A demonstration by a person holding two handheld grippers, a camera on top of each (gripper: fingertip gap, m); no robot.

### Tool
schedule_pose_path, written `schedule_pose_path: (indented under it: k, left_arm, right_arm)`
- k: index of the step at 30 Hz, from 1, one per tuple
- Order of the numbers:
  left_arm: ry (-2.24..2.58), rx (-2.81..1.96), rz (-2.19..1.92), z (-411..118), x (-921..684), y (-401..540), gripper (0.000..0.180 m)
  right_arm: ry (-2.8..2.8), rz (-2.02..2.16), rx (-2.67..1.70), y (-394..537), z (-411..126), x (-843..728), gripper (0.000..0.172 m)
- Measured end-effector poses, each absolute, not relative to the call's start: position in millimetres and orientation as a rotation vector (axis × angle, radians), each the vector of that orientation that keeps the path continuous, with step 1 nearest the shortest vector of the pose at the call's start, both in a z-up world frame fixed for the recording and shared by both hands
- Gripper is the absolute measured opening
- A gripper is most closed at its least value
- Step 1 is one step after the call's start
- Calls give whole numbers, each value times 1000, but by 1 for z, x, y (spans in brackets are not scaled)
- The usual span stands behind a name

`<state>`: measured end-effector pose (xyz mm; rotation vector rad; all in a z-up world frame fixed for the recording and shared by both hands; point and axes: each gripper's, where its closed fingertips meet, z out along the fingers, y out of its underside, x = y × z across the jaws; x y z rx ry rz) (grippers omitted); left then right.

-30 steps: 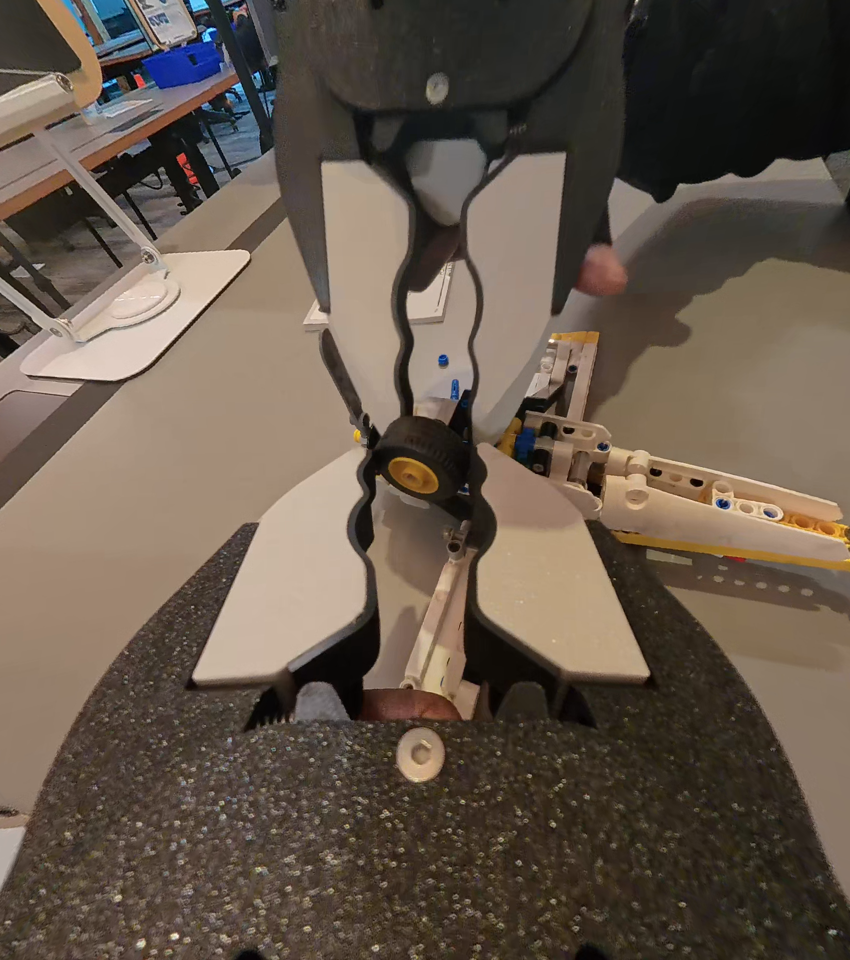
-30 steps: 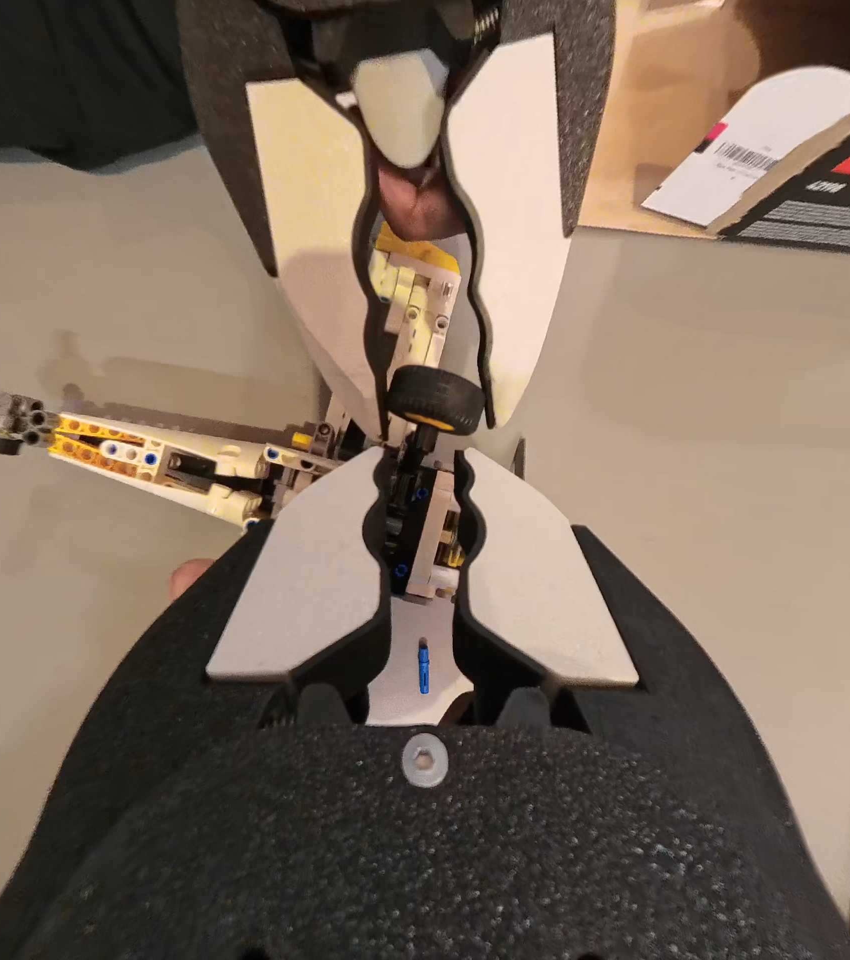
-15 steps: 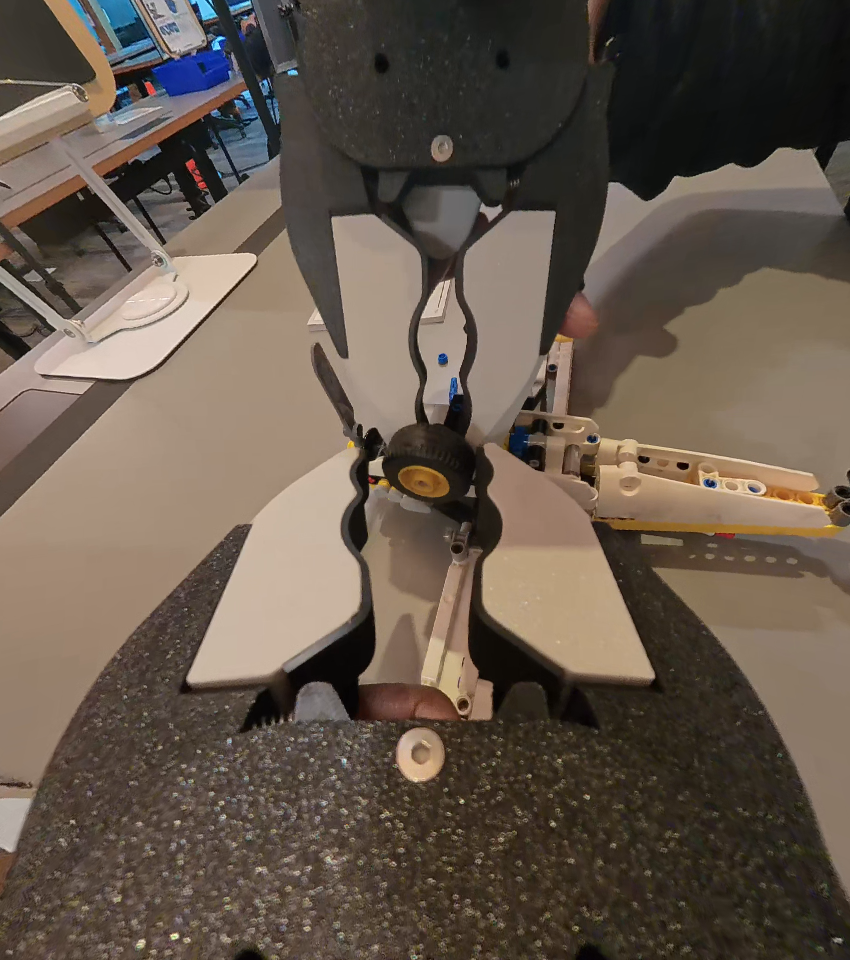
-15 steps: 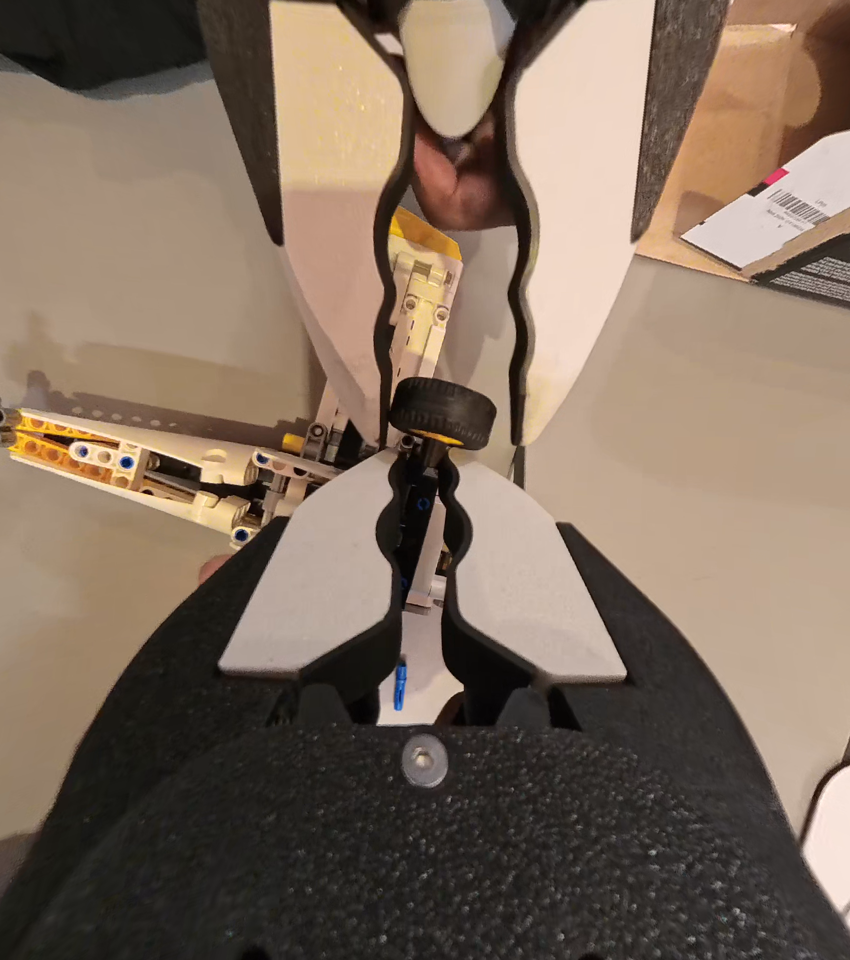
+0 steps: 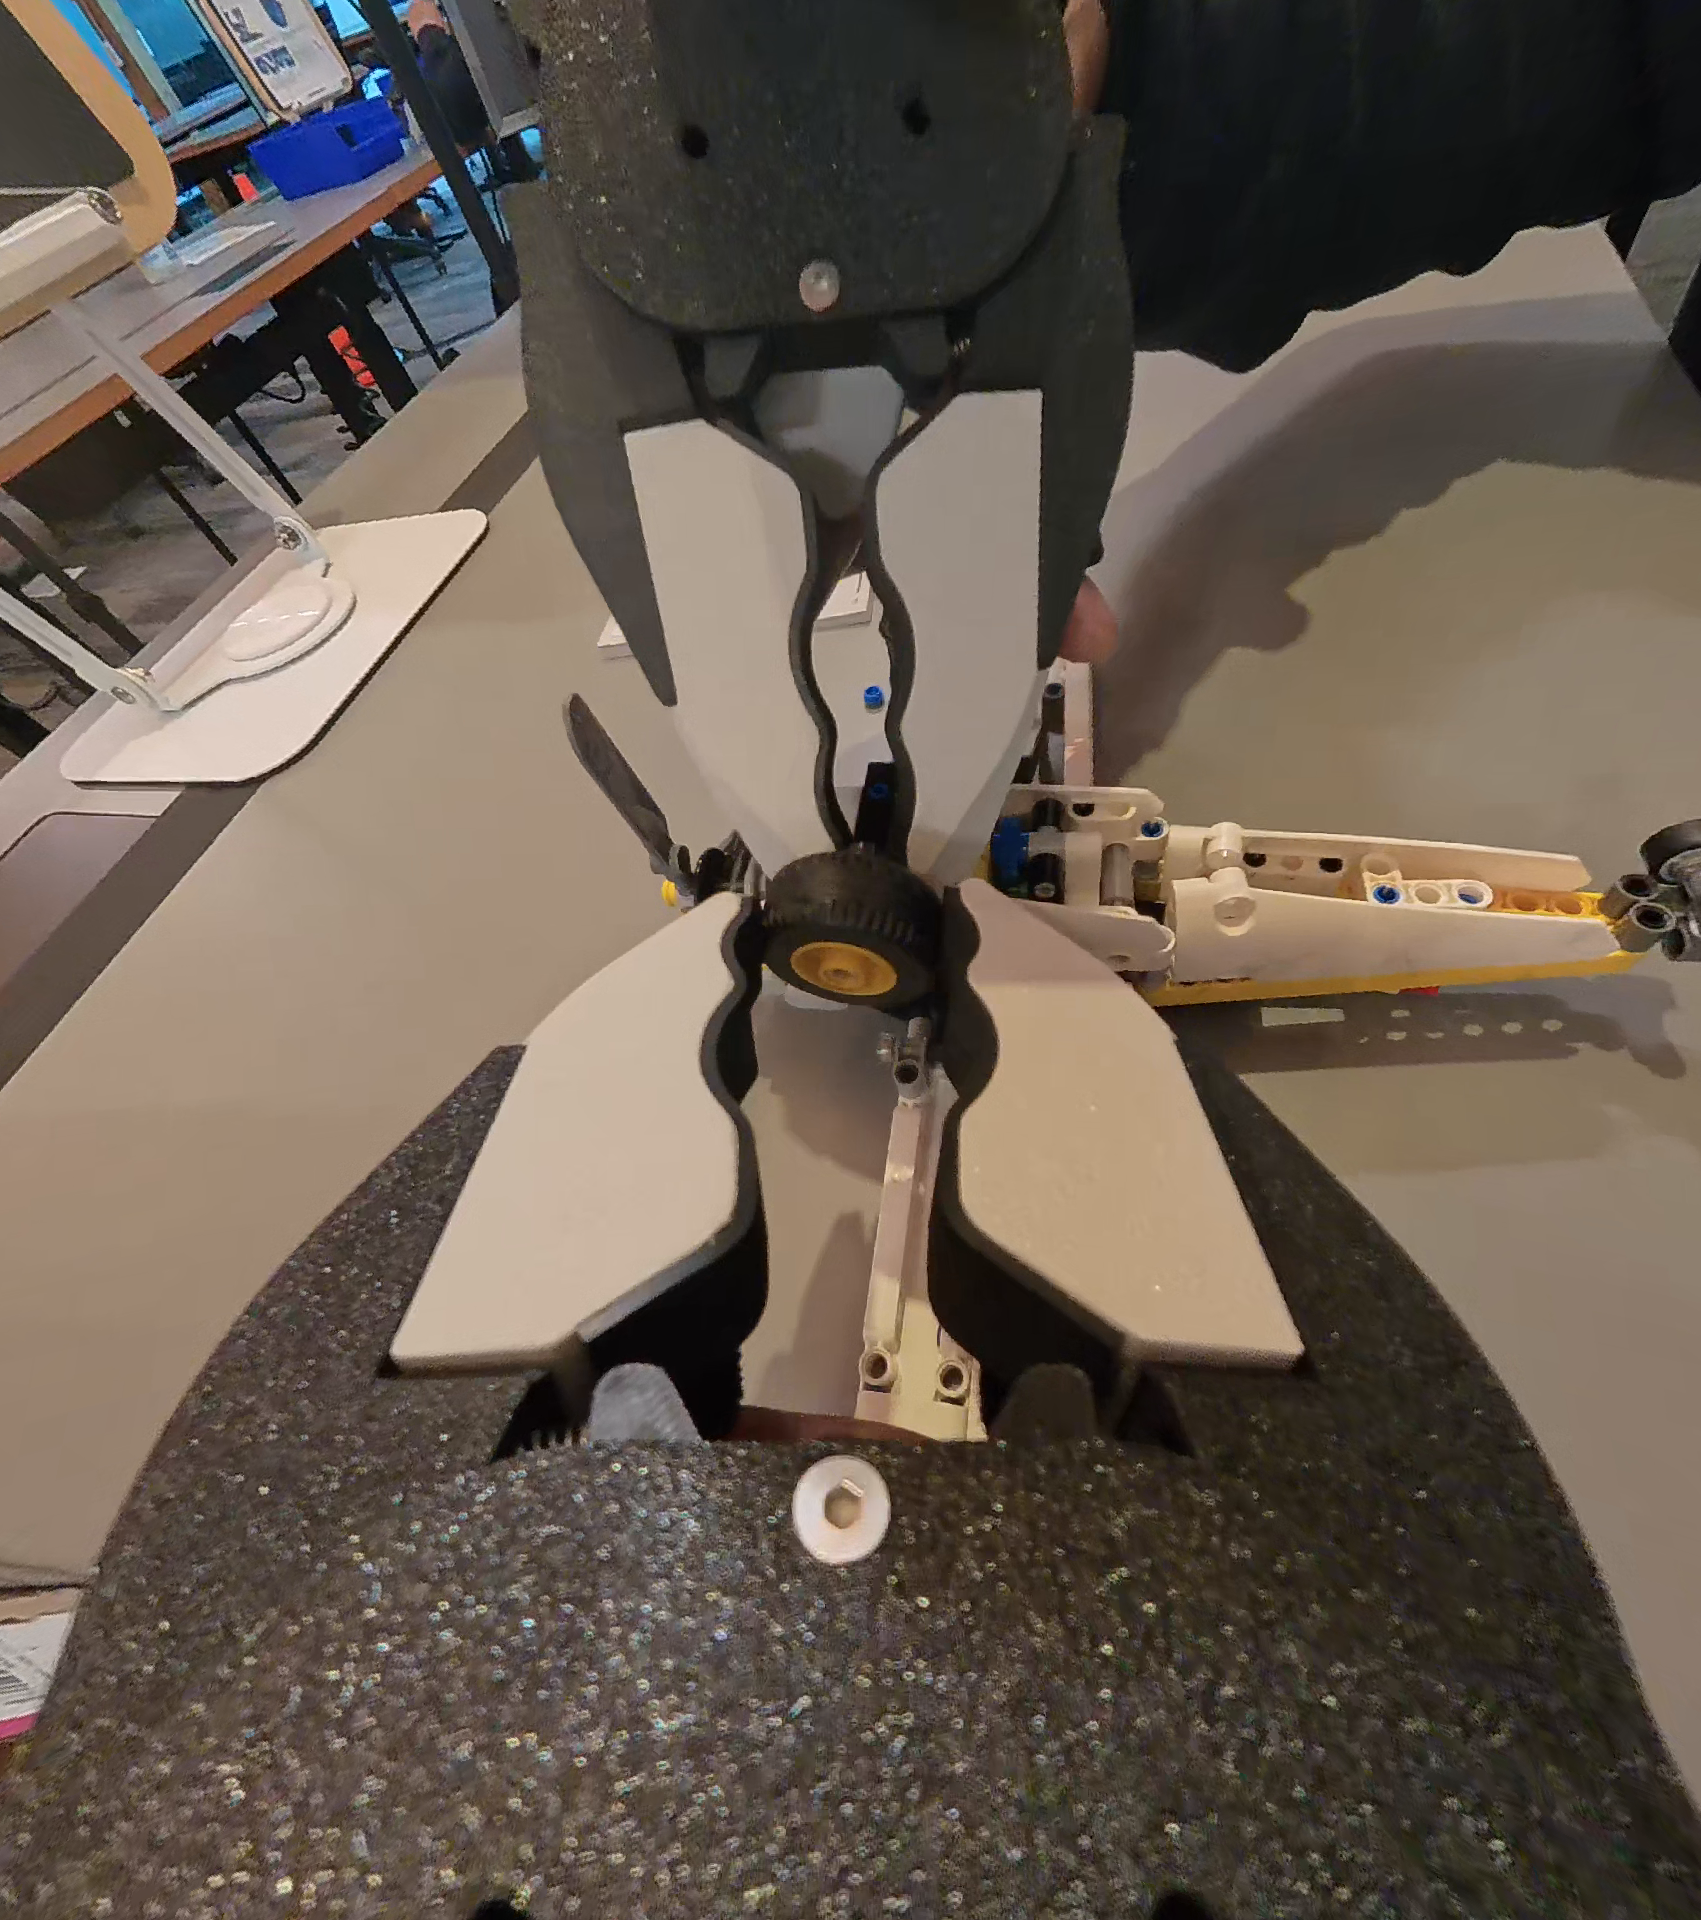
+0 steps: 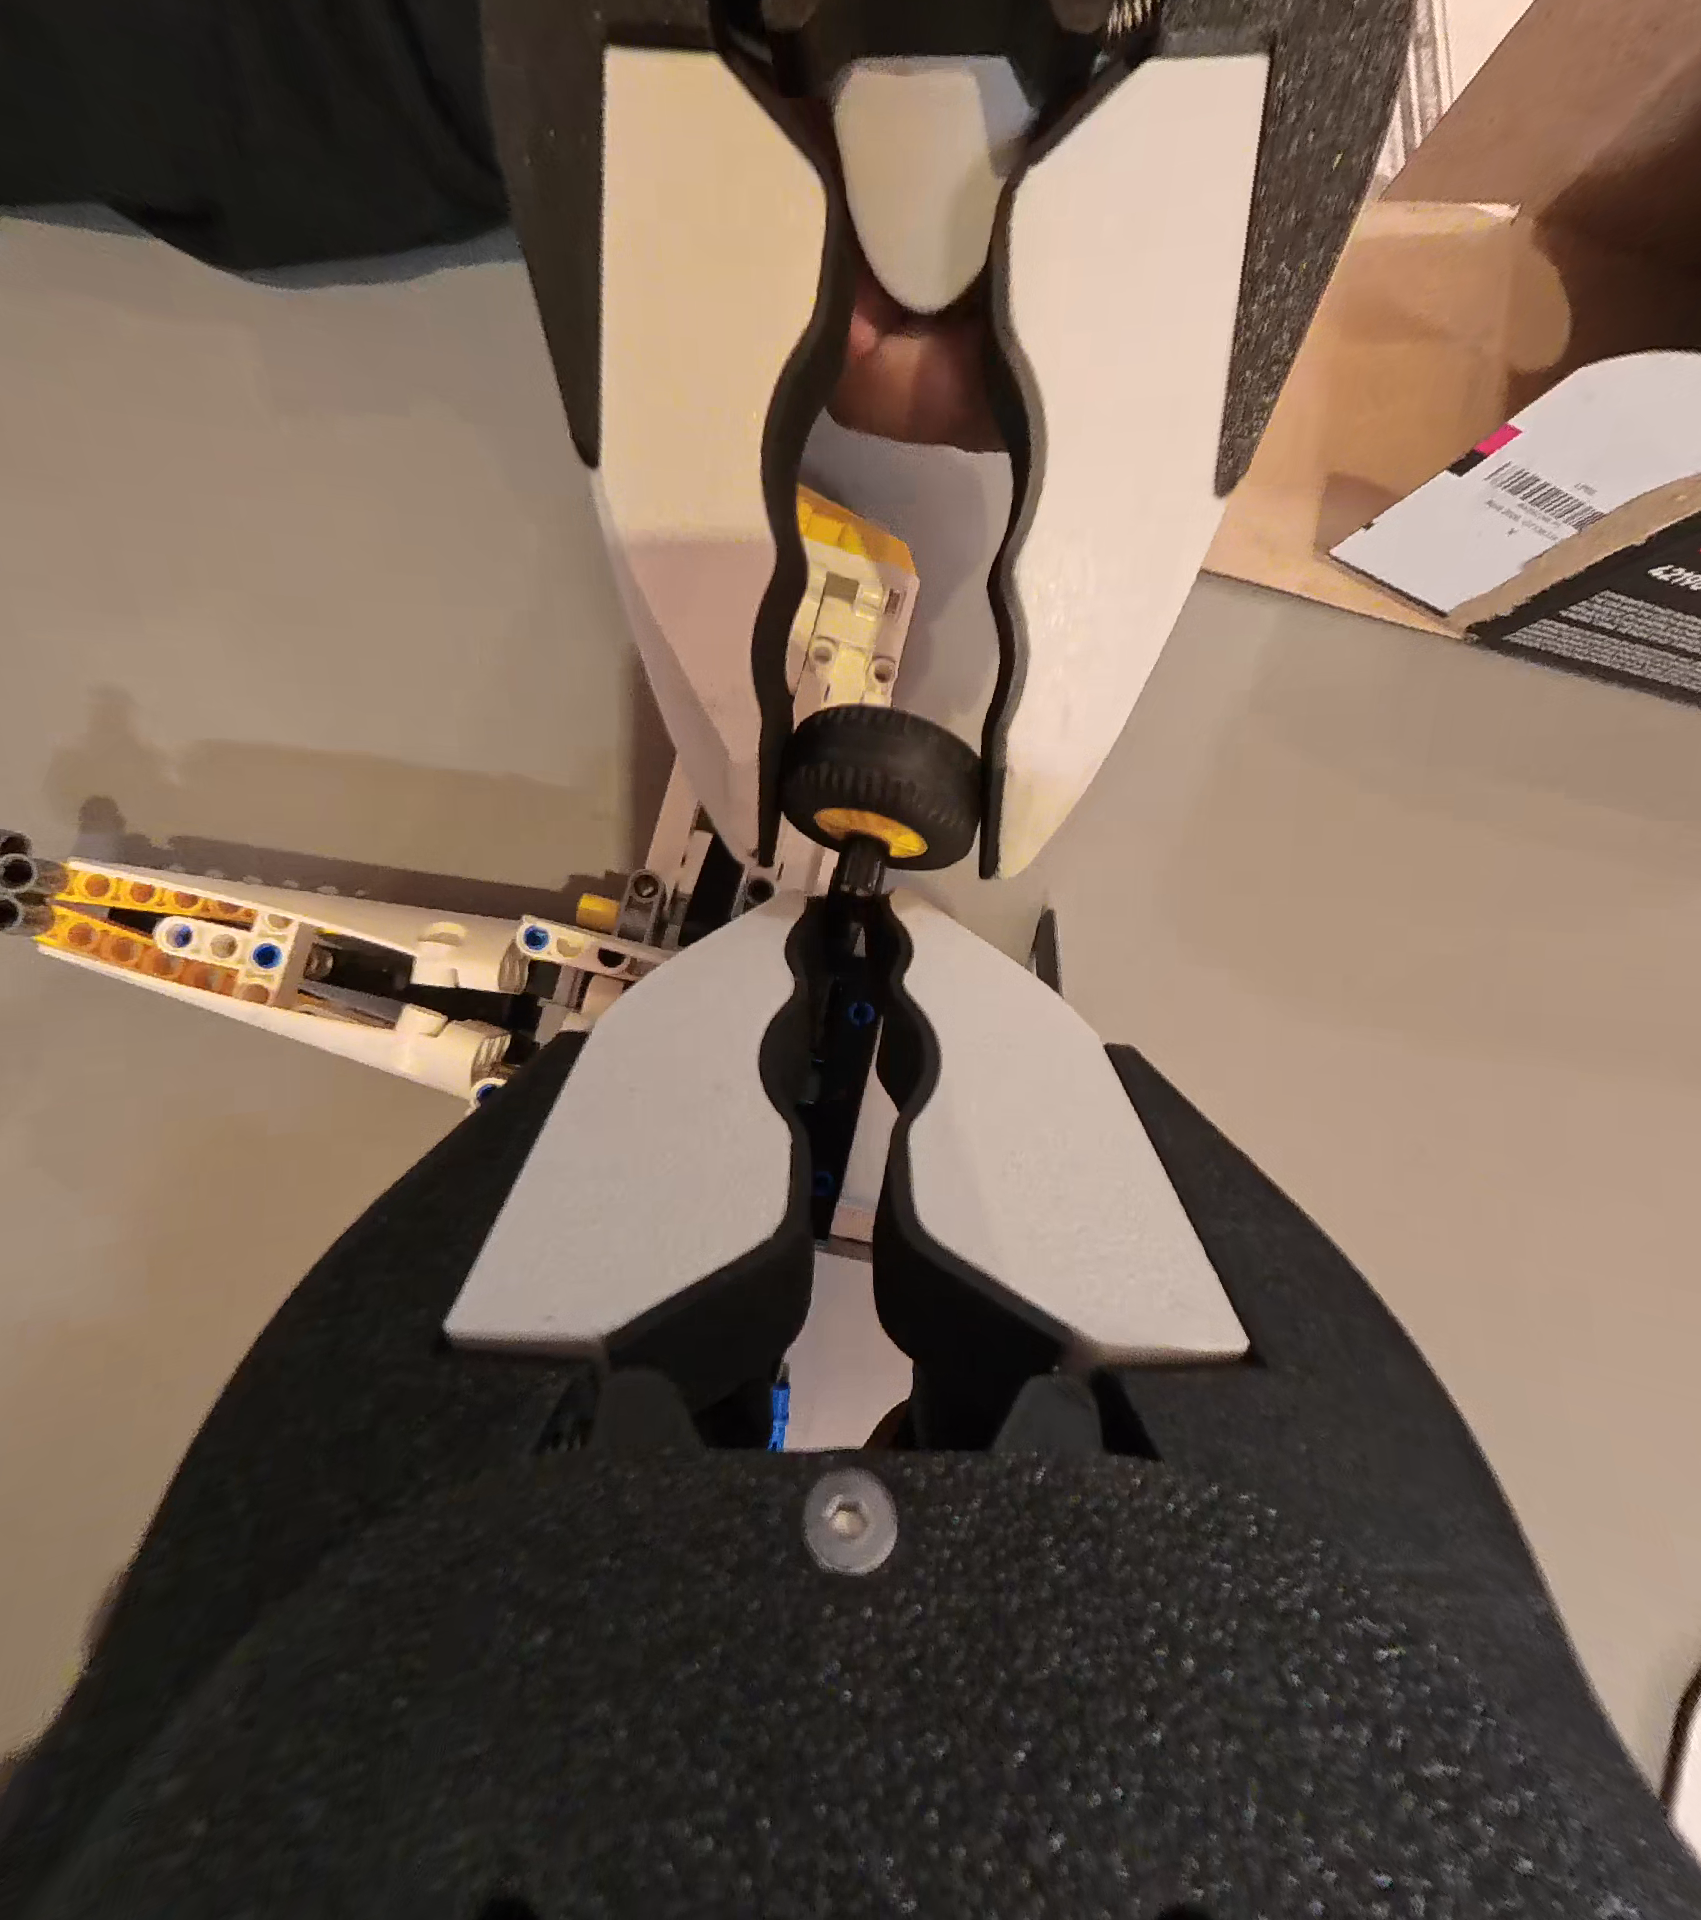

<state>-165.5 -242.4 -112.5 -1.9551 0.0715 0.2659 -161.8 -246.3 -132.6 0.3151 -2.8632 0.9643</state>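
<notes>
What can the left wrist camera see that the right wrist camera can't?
Only the left wrist view shows a white lamp base, far desks and a small blue piece.

Only the right wrist view shows a cardboard box and a printed box.

Both show the black wheel between the left hand-held gripper's fingers, the right hand-held gripper clamping a black beam, and the white-and-yellow toy model.

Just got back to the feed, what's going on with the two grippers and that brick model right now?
A person is working two handheld grippers nose to nose over a white-and-yellow toy brick aircraft model lying on the grey table. The left gripper is closed on a small black rubber wheel with a yellow hub, pads on both sides of the tyre. The right gripper is clamped on the black axle piece behind that wheel. A cardboard box sits at the table edge.
</notes>
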Motion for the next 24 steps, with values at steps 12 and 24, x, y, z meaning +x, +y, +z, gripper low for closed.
schedule_pose_path:
  k: [12,24]
  left_arm:
    - [-26,-1931,304,-102,-180,-268,34]
    - [-44,-1834,248,-93,-176,-267,34]
  right_arm:
    - [-2826,924,328,-221,-133,-174,9]
    - [-2585,1020,319,-233,-98,-184,29]
